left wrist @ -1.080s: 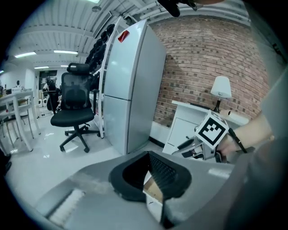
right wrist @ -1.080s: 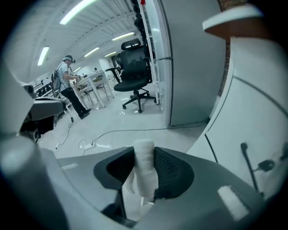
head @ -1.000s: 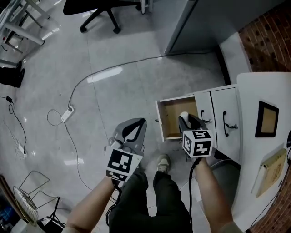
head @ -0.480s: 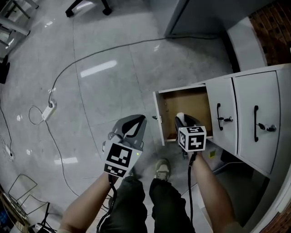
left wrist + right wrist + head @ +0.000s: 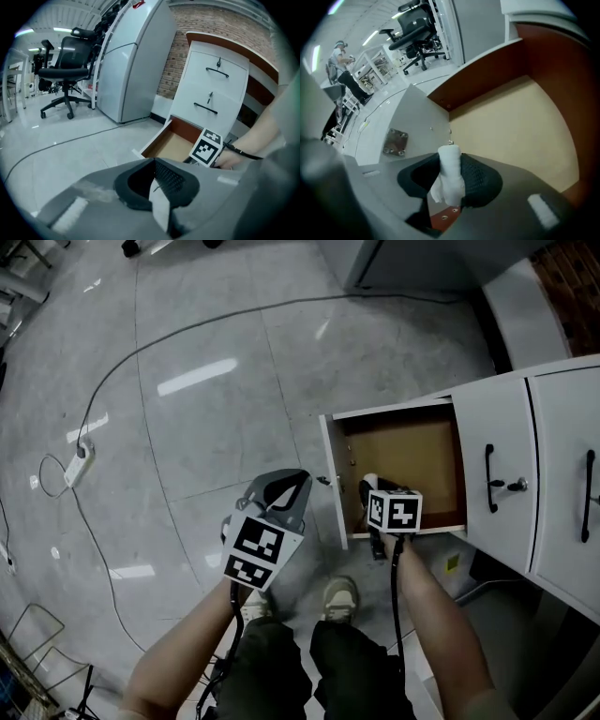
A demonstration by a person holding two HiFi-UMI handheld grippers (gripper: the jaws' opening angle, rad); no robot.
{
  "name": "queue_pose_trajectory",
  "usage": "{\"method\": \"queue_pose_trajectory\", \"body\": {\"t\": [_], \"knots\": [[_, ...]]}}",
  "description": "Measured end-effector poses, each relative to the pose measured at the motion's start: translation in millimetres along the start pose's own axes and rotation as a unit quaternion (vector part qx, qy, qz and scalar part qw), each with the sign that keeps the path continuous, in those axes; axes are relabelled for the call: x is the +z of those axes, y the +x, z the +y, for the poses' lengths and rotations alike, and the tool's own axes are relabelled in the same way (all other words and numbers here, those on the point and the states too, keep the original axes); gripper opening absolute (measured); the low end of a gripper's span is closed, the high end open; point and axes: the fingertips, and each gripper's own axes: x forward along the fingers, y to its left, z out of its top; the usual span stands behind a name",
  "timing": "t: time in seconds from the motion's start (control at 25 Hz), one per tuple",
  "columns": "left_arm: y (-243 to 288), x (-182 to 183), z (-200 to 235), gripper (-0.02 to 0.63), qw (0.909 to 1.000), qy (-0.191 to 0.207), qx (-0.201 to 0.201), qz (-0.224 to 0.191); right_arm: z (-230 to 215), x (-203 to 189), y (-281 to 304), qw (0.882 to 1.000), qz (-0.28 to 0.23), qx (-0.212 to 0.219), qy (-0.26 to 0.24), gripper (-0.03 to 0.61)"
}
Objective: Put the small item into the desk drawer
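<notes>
The white desk drawer (image 5: 403, 465) stands pulled out, its brown wooden floor (image 5: 520, 122) bare. My right gripper (image 5: 367, 486) hangs over the drawer's near left corner, shut on a small white rolled item (image 5: 450, 180) that sticks up between the jaws. In the head view only the item's white tip (image 5: 370, 479) shows. My left gripper (image 5: 277, 501) hovers above the floor tiles left of the drawer front, jaws shut with nothing between them (image 5: 159, 187). The left gripper view also catches the open drawer (image 5: 171, 140) and the right gripper's marker cube (image 5: 206, 147).
White cabinet doors with black handles (image 5: 494, 474) sit right of the drawer. A grey cable (image 5: 122, 381) and a power strip (image 5: 77, 463) lie on the tiled floor at left. A black office chair (image 5: 68, 65) and a grey cabinet (image 5: 133, 56) stand further back. The person's shoes (image 5: 339, 596) are below the drawer.
The head view has shifted so the drawer sits more central. My right gripper has moved further in over the drawer with the white item still held. The left gripper stays beside it.
</notes>
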Motion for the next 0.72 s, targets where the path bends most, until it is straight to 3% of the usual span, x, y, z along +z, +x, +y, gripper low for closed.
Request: {"method": "queue_pose_trajectory", "body": {"t": [0.36, 0.52, 0.72], "knots": [[30, -43, 1, 0.003, 0.9995, -0.013, -0.012, 0.025, -7, -11, 44, 0.998, 0.038, 0.002, 0.055, 0.143], [36, -41, 2, 0.003, 0.9996, -0.010, -0.017, 0.022, -5, -6, 54, 0.999, 0.039, -0.010, 0.008, 0.146], [39, -48, 2, 0.003, 0.9991, -0.006, -0.023, 0.034, -11, -8, 58, 0.998, 0.051, -0.020, -0.006, 0.155]]}}
